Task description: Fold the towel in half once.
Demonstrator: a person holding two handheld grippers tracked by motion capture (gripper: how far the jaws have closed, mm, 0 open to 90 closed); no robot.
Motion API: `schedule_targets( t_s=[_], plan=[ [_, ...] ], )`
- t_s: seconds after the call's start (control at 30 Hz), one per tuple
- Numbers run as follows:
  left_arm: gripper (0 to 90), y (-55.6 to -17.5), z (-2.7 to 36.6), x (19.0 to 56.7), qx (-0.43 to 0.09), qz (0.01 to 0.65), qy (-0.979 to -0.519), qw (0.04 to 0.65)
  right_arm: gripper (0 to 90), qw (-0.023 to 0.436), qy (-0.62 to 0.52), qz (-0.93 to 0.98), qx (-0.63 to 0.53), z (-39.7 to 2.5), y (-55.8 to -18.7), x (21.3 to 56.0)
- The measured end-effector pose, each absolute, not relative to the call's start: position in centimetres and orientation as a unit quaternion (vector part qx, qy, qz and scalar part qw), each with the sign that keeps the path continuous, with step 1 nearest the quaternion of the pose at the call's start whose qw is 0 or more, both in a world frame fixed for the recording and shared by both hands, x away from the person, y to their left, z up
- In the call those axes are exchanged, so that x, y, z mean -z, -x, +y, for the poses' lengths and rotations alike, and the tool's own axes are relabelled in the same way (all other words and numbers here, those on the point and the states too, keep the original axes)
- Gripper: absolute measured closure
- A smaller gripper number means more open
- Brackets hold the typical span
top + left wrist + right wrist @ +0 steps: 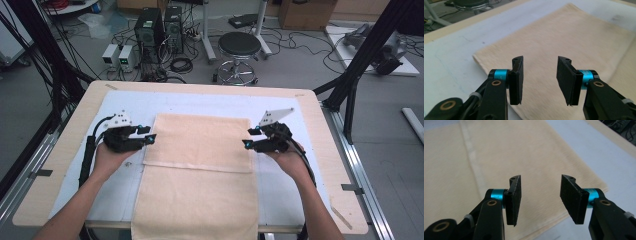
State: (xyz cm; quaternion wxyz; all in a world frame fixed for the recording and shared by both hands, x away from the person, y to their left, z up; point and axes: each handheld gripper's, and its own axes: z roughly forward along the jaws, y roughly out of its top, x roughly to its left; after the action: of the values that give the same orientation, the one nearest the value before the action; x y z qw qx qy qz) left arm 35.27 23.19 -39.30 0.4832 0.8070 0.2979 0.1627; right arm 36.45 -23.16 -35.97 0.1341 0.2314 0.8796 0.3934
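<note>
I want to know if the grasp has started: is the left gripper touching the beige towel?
Apart. The left gripper view shows the left gripper open, nothing between its jaws, with the towel lying flat underneath them.

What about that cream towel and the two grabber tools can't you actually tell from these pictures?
- Towel: near end cut off by the bottom edge of the high view.
- Table under the towel: covered by the cloth.
- Left gripper and right gripper: whether the jaws touch the towel is too small to judge in the high view.
</note>
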Motion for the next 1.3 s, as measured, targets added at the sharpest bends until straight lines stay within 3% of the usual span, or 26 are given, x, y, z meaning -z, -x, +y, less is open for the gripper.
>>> schedule_targets(
  t_s=[0.33, 0.57, 0.8, 1.1, 1.3],
  plan=[
    [54.9, -31.7, 23.0, 42.9, -0.127, 0.267, -0.842, 0.452, 50.6, 0.107, -0.214, 0.899, -0.366, -22.2, -32.6, 40.8],
    [60.7, -32.5, 21.9, 44.4, -0.113, 0.260, -0.861, 0.422, 58.3, 0.097, -0.213, 0.910, -0.342, -21.5, -33.0, 43.3],
    [86.0, -32.5, 21.9, 44.3, -0.139, 0.263, -0.861, 0.414, 83.5, 0.090, -0.218, 0.904, -0.356, -21.9, -33.5, 43.2],
    [88.0, -31.9, 22.2, 42.2, -0.155, 0.266, -0.840, 0.446, 85.5, 0.082, -0.218, 0.898, -0.373, -22.5, -33.3, 41.7],
    [88.0, -28.0, 22.7, 39.3, -0.171, 0.234, -0.833, 0.471, 85.5, 0.088, -0.190, 0.894, -0.397, -23.1, -30.3, 39.1]
  ],
)
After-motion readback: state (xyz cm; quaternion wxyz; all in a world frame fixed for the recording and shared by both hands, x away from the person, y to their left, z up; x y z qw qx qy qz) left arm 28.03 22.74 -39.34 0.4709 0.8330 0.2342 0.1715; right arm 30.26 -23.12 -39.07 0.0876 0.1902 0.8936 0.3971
